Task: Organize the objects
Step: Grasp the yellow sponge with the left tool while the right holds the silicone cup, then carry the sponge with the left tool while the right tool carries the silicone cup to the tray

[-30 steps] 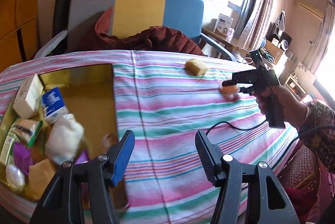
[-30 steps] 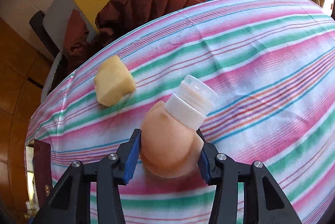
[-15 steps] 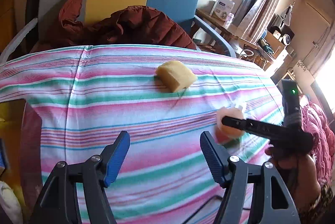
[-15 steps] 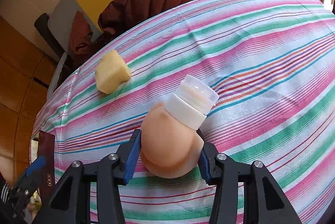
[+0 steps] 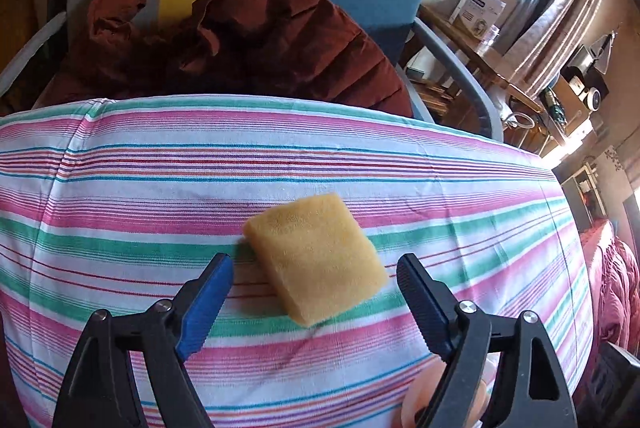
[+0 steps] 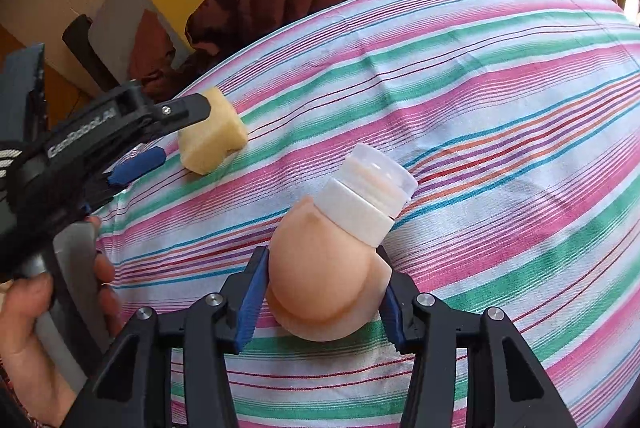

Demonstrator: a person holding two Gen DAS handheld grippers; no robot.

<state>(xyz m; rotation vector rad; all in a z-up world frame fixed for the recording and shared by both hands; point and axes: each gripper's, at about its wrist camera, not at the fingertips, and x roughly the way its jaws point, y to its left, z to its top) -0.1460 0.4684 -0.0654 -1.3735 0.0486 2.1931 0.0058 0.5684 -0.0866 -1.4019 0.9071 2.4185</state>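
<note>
Left hand-held gripper [image 5: 314,278] gaping around yellow sponge [image 5: 316,258] lying on striped tabletop [image 5: 120,187]; right hand-held gripper [image 6: 320,298] clamping peach bottle [image 6: 326,268].

The left claw [image 5: 314,282] is gaping wide, its blue pads [image 5: 205,304] spread well apart, a bare hand [image 6: 44,340] gripping its handle. The right claw [image 6: 320,302] is pinching tight, pads pressing inward.

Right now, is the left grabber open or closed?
Open. The left gripper has its blue fingers spread either side of the yellow sponge, not touching it.
</note>
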